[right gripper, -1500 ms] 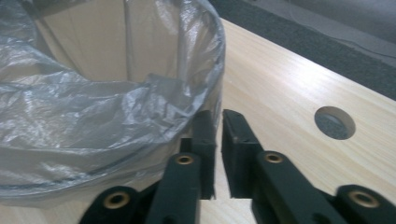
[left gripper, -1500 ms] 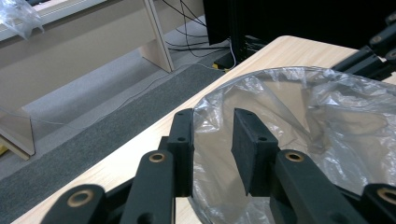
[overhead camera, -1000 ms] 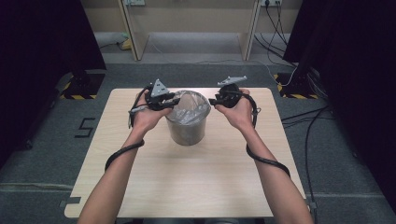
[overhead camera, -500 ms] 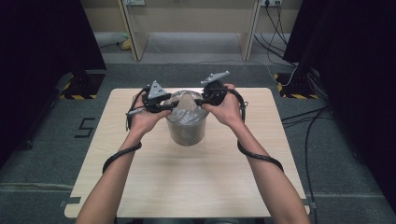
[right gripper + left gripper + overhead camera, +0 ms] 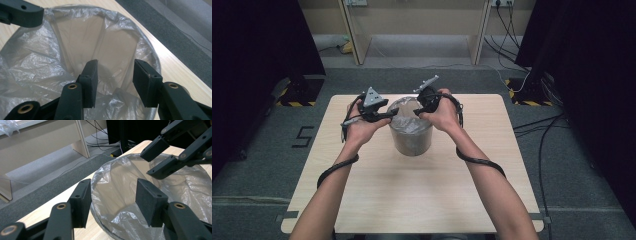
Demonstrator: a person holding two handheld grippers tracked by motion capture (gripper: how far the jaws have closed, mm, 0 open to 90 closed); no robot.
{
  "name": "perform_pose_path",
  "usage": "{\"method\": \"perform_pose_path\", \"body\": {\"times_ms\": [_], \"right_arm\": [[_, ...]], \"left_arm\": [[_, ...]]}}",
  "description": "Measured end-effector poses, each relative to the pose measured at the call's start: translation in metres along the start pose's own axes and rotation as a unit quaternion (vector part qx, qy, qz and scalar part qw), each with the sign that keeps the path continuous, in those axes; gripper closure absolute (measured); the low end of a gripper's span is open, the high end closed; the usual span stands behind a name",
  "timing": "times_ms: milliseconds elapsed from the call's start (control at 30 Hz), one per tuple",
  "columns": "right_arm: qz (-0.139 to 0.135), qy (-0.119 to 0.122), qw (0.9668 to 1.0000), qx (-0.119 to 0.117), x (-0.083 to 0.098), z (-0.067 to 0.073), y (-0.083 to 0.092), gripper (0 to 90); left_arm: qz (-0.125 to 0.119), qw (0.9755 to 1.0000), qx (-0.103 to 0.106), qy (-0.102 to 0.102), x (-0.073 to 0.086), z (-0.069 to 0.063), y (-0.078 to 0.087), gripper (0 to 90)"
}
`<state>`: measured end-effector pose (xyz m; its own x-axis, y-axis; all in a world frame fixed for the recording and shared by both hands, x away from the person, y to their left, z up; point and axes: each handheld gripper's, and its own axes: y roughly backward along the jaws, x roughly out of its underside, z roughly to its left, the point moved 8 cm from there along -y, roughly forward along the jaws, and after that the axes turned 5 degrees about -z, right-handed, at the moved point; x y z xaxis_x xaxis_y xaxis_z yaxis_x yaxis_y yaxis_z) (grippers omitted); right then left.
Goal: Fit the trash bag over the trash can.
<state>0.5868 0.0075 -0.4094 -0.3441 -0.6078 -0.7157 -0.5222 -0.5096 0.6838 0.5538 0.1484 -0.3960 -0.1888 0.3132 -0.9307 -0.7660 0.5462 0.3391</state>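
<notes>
R tongs moved in; both tongs opening, nothing gripped, 1 lined bin.

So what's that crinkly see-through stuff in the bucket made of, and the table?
The liner looks like thin plastic film: clear, shiny and full of wrinkles. The bucket under it is grey; I can't tell whether it's metal or plastic. The table looks like pale wood or wood-look board, smooth, with fine grain lines.
</notes>
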Motion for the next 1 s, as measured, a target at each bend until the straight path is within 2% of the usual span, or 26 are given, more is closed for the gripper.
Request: {"method": "perform_pose_path", "body": {"times_ms": [133,233,400,433,633,700,1000], "right_arm": [[0.007,0.009,0.9999,-0.004,0.000,0.004,-0.004,54.9],[0.018,0.026,0.9995,-0.007,0.002,0.006,-0.009,54.4],[0.025,0.033,0.9989,-0.022,0.004,0.012,-0.010,54.1],[0.025,0.036,0.9984,-0.035,0.005,0.017,-0.010,53.7],[0.023,0.045,0.9965,-0.067,0.008,0.031,-0.008,53.7],[0.024,0.052,0.9958,-0.071,0.009,0.034,-0.006,53.9],[0.031,0.079,0.9897,-0.115,0.010,0.052,0.001,55.1]], "left_arm": [[0.002,1.0000,0.000,0.001,0.001,0.000,0.000,45.8],[0.003,1.0000,0.000,0.000,0.001,0.000,-0.001,45.8],[0.000,1.0000,-0.003,-0.006,0.000,0.001,-0.001,46.0],[0.000,1.0000,-0.004,-0.006,0.000,0.001,-0.002,46.0],[0.001,1.0000,-0.002,-0.006,0.000,-0.001,-0.004,46.1],[0.001,1.0000,-0.002,-0.008,0.000,-0.002,-0.004,46.1],[0.001,1.0000,-0.005,0.000,-0.001,-0.003,-0.005,46.1]]}}
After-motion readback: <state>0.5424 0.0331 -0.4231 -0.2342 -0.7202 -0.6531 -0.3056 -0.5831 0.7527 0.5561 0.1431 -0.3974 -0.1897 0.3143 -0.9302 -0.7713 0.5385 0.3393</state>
